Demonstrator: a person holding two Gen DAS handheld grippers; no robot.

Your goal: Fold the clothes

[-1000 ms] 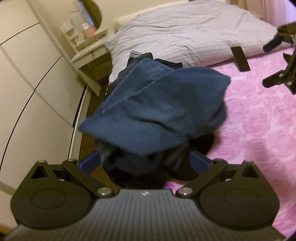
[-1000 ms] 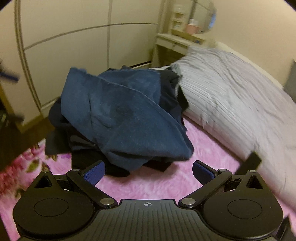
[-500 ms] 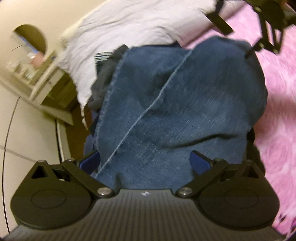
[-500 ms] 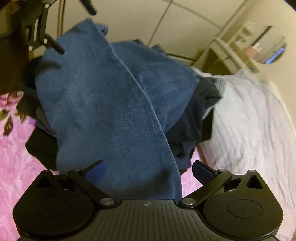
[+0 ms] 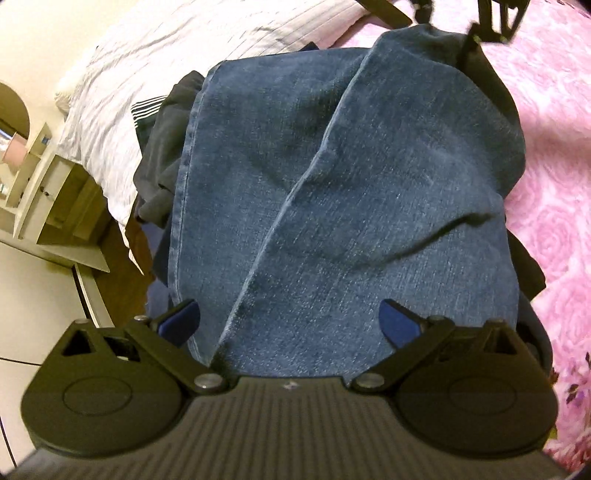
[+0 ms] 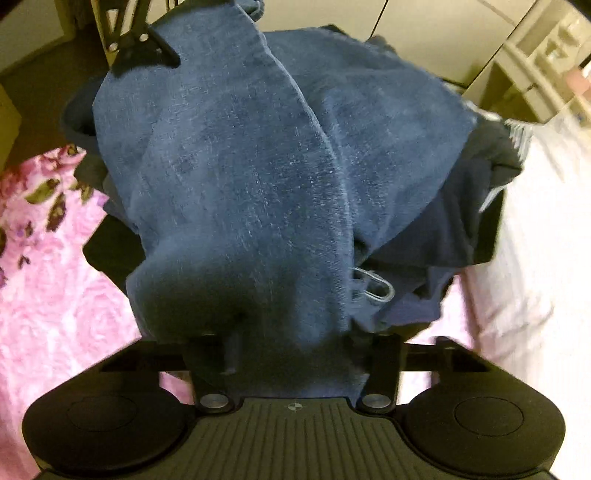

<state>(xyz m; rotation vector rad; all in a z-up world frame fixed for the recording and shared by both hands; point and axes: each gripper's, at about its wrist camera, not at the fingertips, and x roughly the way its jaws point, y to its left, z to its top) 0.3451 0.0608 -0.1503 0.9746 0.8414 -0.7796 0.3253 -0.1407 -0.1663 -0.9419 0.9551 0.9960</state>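
Note:
A pair of blue jeans (image 5: pixel 343 184) lies on top of a heap of dark clothes (image 5: pixel 162 147) on a pink floral blanket (image 5: pixel 554 184). My left gripper (image 5: pixel 290 321) is open, its blue pads on either side of the near edge of the jeans. My right gripper (image 6: pixel 291 343) has its fingers drawn in around the jeans (image 6: pixel 258 184), the pads hidden under the cloth. The right gripper also shows at the far edge of the jeans in the left wrist view (image 5: pixel 487 26). The left gripper shows at the top left of the right wrist view (image 6: pixel 136 40).
A white striped duvet (image 5: pixel 177 51) lies beyond the heap. A cream bedside unit (image 5: pixel 48 192) and wardrobe doors (image 6: pixel 443 37) stand past the bed's edge. Dark clothes (image 6: pixel 461 221) spill toward the duvet.
Both grippers have moved in close over the jeans from opposite sides. The right gripper's fingers have closed in on the jeans; the left stays open.

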